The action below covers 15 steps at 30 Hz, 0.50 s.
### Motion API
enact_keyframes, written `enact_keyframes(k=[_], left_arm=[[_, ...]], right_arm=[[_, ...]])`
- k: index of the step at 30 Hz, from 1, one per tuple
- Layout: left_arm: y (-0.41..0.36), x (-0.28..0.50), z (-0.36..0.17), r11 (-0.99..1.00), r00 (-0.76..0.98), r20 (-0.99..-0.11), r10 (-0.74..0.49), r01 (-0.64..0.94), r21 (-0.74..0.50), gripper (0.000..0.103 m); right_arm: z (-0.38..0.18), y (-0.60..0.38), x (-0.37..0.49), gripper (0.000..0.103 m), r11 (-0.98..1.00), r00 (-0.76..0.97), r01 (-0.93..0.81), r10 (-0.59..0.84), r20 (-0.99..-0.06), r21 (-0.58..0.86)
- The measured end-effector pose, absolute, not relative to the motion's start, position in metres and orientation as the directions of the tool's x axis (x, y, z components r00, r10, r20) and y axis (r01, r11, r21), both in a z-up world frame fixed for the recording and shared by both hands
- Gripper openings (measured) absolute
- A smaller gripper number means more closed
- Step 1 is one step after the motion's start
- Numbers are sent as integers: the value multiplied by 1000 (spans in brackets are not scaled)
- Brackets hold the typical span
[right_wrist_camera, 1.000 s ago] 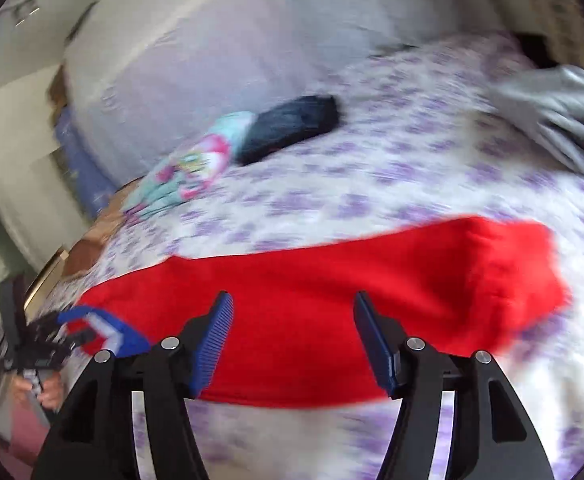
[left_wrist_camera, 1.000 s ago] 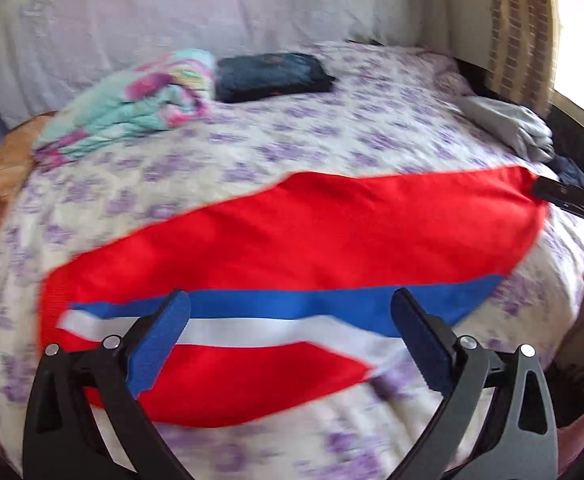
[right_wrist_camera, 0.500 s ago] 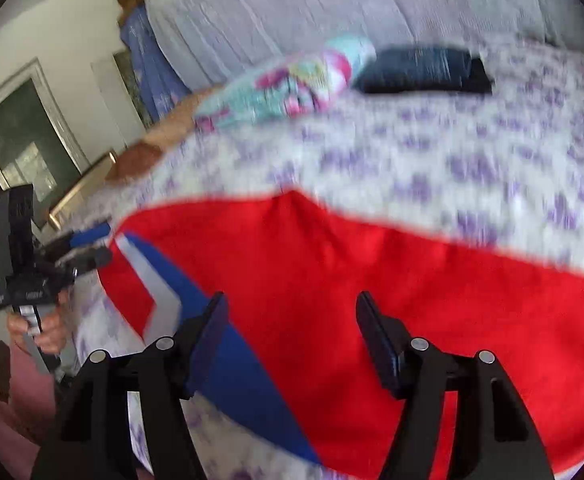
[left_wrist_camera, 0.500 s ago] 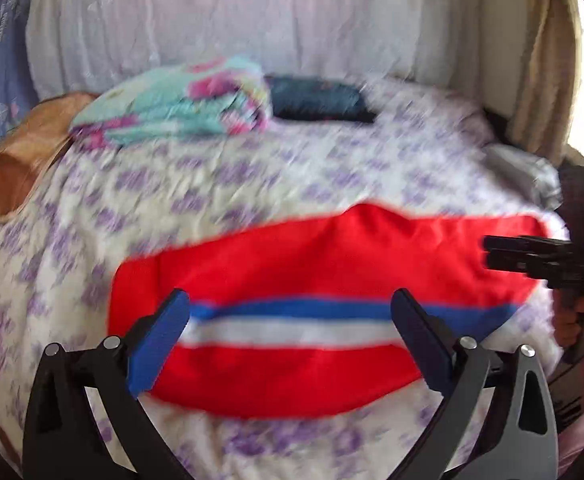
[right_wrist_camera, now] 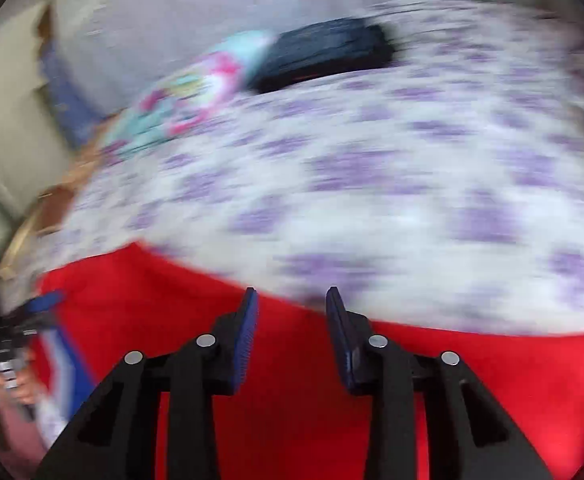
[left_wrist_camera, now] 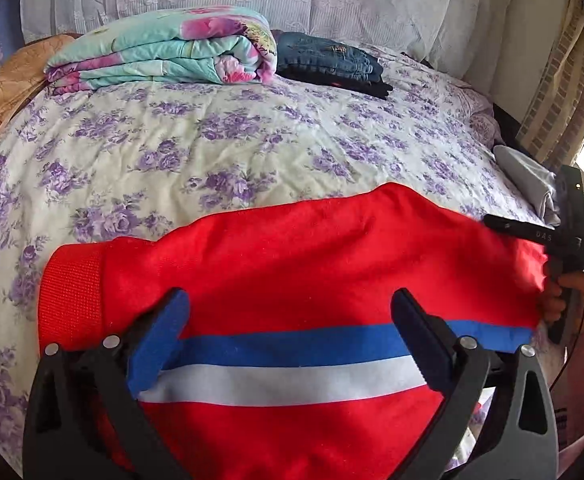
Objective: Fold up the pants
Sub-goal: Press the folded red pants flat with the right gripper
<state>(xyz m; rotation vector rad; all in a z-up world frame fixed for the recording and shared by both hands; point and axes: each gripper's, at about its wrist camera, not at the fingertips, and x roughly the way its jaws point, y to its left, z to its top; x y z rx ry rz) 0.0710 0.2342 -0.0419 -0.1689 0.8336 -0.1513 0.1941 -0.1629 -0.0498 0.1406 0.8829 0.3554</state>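
Note:
Red pants (left_wrist_camera: 292, 248) with a blue and a white stripe lie flat along the near side of the flowered bed (left_wrist_camera: 251, 140). My left gripper (left_wrist_camera: 289, 304) hovers open just above the striped part, with nothing between its fingers. In the blurred right wrist view, my right gripper (right_wrist_camera: 292, 300) is over the far edge of the pants (right_wrist_camera: 283, 392). Its jaws are closing but a clear gap still shows, with red cloth under the tips. From the left wrist view the right gripper (left_wrist_camera: 492, 223) is at the right end of the pants, held by a hand (left_wrist_camera: 560, 300).
A folded floral blanket (left_wrist_camera: 163, 52) and folded dark jeans (left_wrist_camera: 328, 60) lie at the far side of the bed. A grey garment (left_wrist_camera: 528, 176) sits at the right edge by a curtain (left_wrist_camera: 564, 80). A brown pillow (left_wrist_camera: 7, 80) is at the far left.
The left gripper has come lower and closer over the pants. The right gripper has swung to the far edge of the pants and its jaws have narrowed.

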Motion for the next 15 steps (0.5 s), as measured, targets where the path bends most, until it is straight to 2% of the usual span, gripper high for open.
enact_keyframes(k=[1, 3, 6, 10, 14, 15], left_arm=[[233, 71, -41, 978, 664, -723, -192, 65, -200, 98], [235, 70, -40, 978, 670, -718, -189, 62, -200, 98], [235, 63, -28, 976, 700, -691, -183, 47, -211, 98], [219, 49, -9, 961, 735, -632, -248, 102, -259, 98], [206, 59, -34, 970, 674, -705, -218, 70, -233, 98], [207, 65, -46, 972, 642, -739, -205, 47, -229, 98]], right_arm=[[-48, -185, 190, 36, 958, 613, -156, 286, -737, 242], [-40, -199, 178, 42, 957, 645, -114, 276, -712, 268], [-25, -162, 162, 43, 918, 657, -263, 395, -642, 295], [-19, -63, 173, 43, 773, 497, -518, 620, -607, 366], [-45, 17, 200, 41, 675, 314, -634, 670, -672, 377], [-56, 25, 207, 30, 695, 299, -623, 636, -711, 359]])
